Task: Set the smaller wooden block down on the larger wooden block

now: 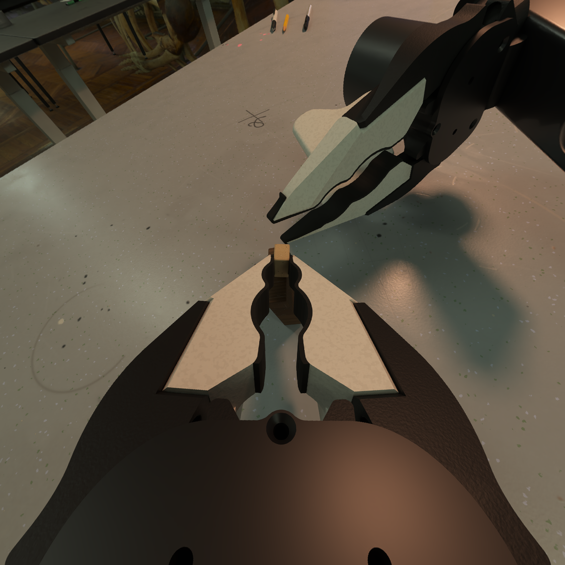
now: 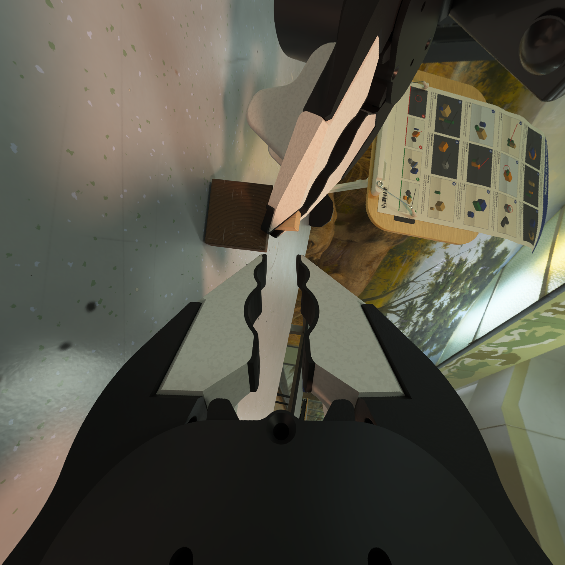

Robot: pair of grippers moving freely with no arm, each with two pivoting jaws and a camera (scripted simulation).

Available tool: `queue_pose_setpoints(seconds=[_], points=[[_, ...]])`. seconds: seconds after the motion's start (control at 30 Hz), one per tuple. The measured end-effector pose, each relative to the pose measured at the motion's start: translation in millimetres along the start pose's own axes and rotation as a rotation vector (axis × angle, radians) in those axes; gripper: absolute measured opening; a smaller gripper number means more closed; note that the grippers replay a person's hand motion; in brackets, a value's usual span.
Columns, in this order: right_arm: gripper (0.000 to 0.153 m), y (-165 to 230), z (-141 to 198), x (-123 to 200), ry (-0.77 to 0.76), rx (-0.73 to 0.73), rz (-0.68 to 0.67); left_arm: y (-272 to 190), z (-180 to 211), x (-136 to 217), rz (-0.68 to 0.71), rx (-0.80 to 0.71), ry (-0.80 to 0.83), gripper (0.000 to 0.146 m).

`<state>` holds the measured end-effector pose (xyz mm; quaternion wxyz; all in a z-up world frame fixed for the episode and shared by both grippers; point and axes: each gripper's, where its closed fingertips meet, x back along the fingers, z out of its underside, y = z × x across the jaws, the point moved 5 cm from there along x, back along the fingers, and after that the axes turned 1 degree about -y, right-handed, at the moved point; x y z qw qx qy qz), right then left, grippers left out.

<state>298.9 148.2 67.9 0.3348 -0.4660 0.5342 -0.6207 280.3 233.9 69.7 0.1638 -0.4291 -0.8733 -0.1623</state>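
Looking along the left claw (image 1: pixel 281 260) in its own wrist view, I see its tips clenched on the smaller wooden block (image 1: pixel 281 253), a pale piece pinched near its top, with the larger wooden block (image 1: pixel 286 313), dark brown, showing through the gap between the fingers below it. The right claw (image 1: pixel 282 227) hangs just beyond, angled down toward the pale block, its tips a little apart and gripping nothing. Three pens (image 1: pixel 286 23) lie well off at the far end of the speckled tabletop (image 1: pixel 153 189). Turning to the right wrist view, the right claw (image 2: pixel 281 260) stands released, only bare tabletop (image 2: pixel 122 183) between its fingers. Ahead, the left claw (image 2: pixel 276 227) holds the smaller wooden block (image 2: pixel 290 225) at the edge of the larger wooden block (image 2: pixel 237 214), which rests flat on the tabletop; whether the two blocks touch I cannot tell. A clipboard (image 2: pixel 412 229) with a printed sheet sits farther off. To my eye the placing step is in hand. The next move calls for centring the pale block over the dark one, lowering it flat, then loosening the grip without nudging it.
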Motion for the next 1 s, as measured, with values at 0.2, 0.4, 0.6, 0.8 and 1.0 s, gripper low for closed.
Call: queue_pose_setpoints(seconds=[0.2,0.4,0.6,0.8,1.0], points=[[0.019,0,-1,0,0.001,0.012,0.002,-1,0,0,-0.004,-0.014,0.0,0.008],[0.019,0,-1,0,0.008,0.015,0.005,-1,0,0,-0.005,-0.015,0.0,0.008],[0.019,-2,1,2,-0.007,-0.03,-0.012,0,0,1,0.0,0.012,-0.012,0.016],[0.047,-8,17,25,0.022,-0.205,-0.059,9,-10,27,-0.014,0.017,-0.091,0.029],[0.048,-16,25,56,0.06,-0.643,-0.035,45,-2,55,-0.302,0.134,-0.349,0.036]])
